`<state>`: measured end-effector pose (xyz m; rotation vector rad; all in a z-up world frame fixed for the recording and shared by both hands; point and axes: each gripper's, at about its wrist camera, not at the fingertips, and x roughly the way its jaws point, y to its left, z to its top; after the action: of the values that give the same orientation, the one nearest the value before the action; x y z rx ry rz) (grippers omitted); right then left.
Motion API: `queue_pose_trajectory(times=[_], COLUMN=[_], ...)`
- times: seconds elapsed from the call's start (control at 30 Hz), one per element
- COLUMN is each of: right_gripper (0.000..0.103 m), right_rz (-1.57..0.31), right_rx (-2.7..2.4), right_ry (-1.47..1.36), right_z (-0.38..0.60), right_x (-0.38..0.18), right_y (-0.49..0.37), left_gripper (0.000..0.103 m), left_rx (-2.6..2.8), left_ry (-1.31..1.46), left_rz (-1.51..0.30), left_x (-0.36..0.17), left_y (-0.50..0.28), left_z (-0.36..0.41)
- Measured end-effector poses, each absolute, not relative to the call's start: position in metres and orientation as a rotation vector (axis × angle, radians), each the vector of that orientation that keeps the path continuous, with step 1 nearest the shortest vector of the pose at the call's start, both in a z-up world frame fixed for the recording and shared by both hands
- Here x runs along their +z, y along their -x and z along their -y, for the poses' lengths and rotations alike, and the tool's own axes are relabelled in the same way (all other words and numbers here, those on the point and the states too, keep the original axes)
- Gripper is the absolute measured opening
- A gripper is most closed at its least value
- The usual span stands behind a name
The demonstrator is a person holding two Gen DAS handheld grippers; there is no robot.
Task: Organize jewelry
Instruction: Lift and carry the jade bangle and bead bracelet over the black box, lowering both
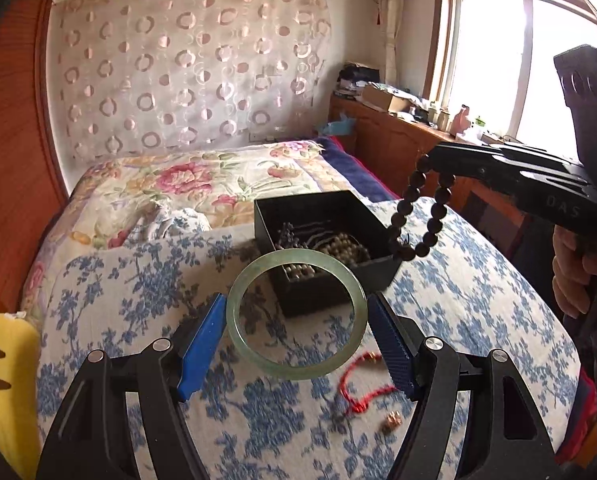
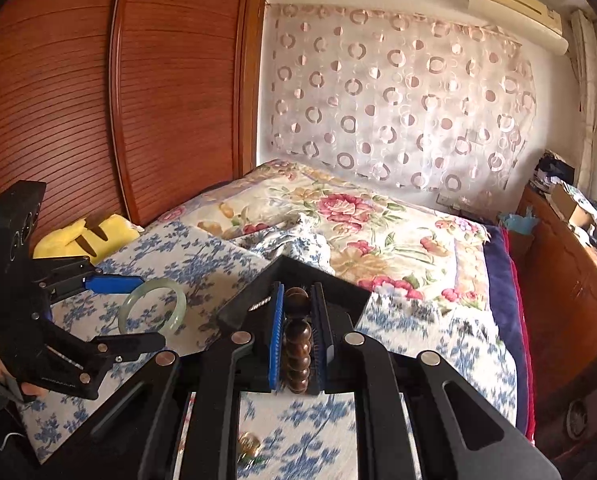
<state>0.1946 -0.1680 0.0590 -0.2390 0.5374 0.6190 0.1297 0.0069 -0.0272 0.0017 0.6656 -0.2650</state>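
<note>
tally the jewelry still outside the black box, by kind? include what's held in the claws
Jade bangle, held in the left claw: 1
Dark wooden bead bracelet, held in the right claw: 1
Red cord bracelet, lying on the blue floral cloth: 1
Small gold-coloured pieces on the cloth: 2
Total: 5

Jade-looking bangle (image 1: 296, 316) is looking glossy and smooth, bead bracelet (image 1: 422, 212) is showing polished dark wood, box (image 1: 326, 236) at 12 o'clock looking matt black.

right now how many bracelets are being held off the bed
2: the green jade bangle between the left gripper jaws, and the dark bead bracelet hanging from the right gripper.
</note>
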Motion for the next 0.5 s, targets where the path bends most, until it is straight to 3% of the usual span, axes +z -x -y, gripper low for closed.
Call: queue_pose_trajectory(times=[0.23, 0.5], right_gripper=[0.015, 0.015], right_rz=[-0.546, -0.665], right_rx=[0.658, 0.672], right_ry=[0.229, 0.207], right_z=[0.155, 0.153], right_x=[0.059, 0.004], right_y=[-0.228, -0.254], left_gripper=[0.069, 0.069], left_rx=[-0.253, -0.254], left_ry=[-0.004, -0.012], left_rz=[-0.677, -0.705], left_x=[-0.025, -0.031], left_y=[-0.156, -0.181], left_z=[-0.010, -0.008])
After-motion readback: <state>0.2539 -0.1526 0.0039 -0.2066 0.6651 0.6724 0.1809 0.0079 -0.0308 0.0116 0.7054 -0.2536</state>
